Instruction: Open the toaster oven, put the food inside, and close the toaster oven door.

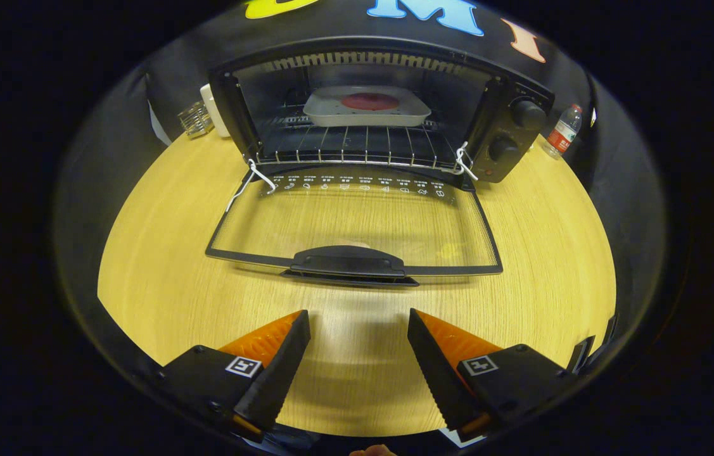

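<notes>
Wooden worktop (160, 253) carries the toaster oven (369, 107) at twelve o'clock from the tool (358, 345) — door (357, 221) lowered, tray (366, 107) with food (369, 101) already racked. Only closing remains, it is judged; the tool is held released, nothing grasped.

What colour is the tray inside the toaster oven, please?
White, holding a red food item; the tray shows in the gripper view.

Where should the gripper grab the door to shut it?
By the handle at the front edge of the door, which lies open flat on the table. Come straight ahead and low: the open gripper already faces it, and the raised bar probably leaves room for a finger under its lip.
</notes>
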